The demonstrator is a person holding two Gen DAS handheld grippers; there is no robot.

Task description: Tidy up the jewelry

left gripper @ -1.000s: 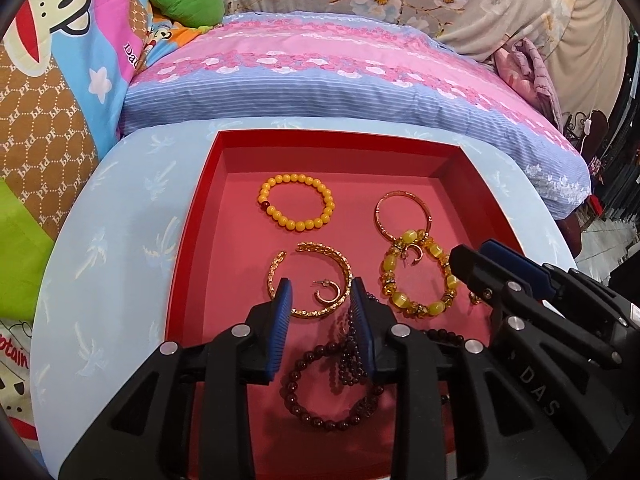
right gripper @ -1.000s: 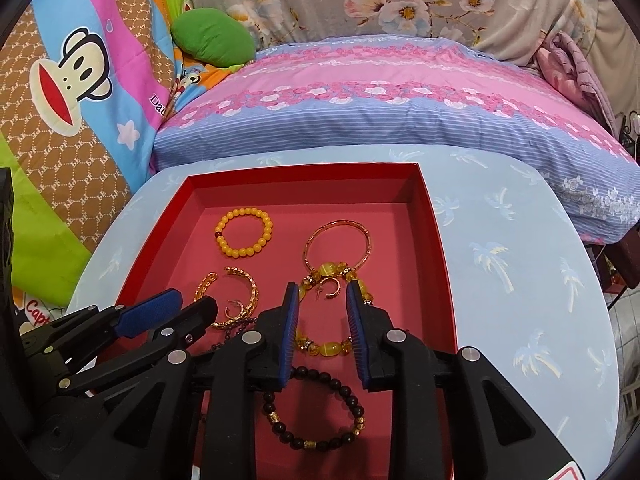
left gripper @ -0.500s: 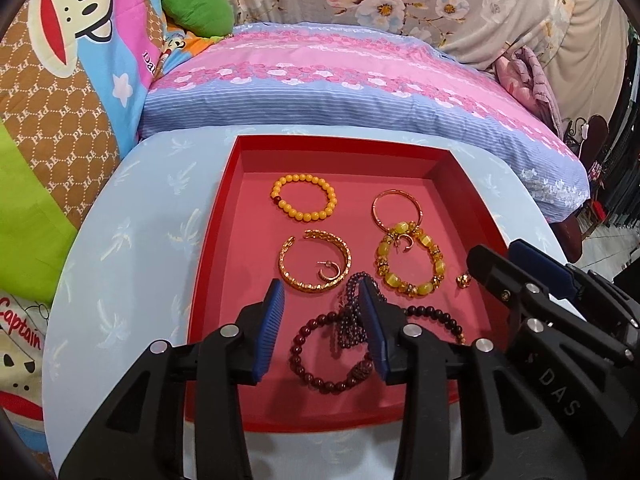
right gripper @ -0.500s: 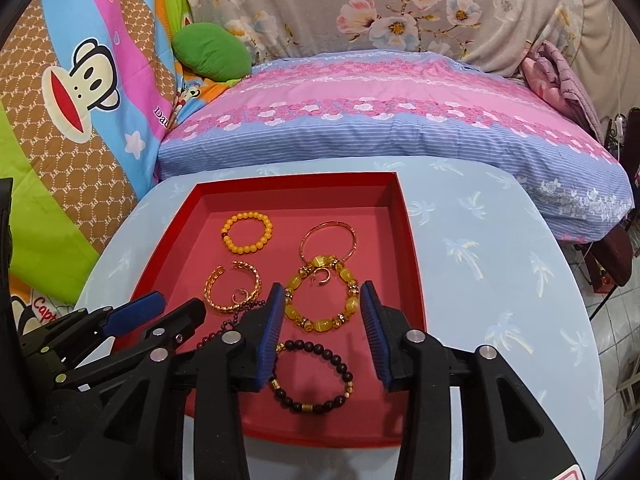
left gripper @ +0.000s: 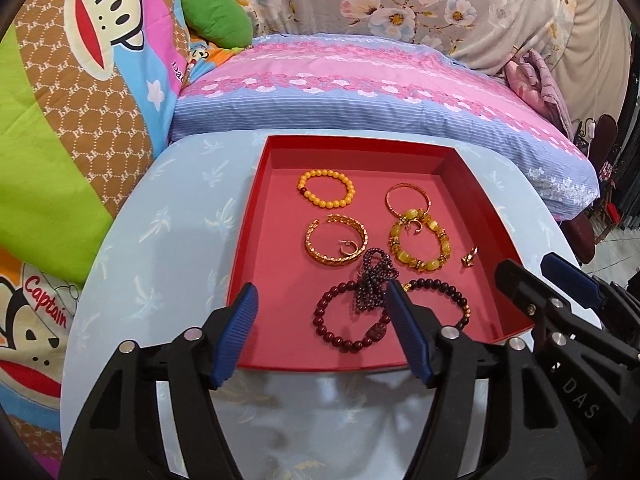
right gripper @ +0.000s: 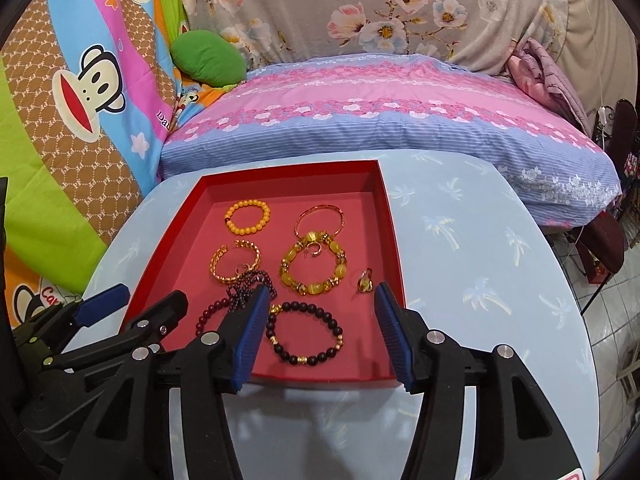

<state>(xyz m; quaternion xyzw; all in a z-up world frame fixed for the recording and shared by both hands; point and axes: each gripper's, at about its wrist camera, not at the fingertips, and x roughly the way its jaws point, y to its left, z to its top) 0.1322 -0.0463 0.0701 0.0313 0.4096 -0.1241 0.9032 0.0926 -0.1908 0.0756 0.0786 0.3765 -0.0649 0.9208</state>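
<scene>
Altogether, six bracelets (left gripper: pixel 326 188) lie in one red tray (left gripper: pixel 256 216), plus one ring (left gripper: pixel 469 258).

Round table (right gripper: pixel 480 280) in pale blue cloth with palm trees, pushed against a bed (right gripper: pixel 380 120) with pink-and-blue striped cover; floral sheet (right gripper: pixel 400 12) hung behind, monkey-print blanket (left gripper: pixel 80 100) and green cushion (right gripper: pixel 208 58) at left, tiled floor (right gripper: pixel 612 320) at right
</scene>
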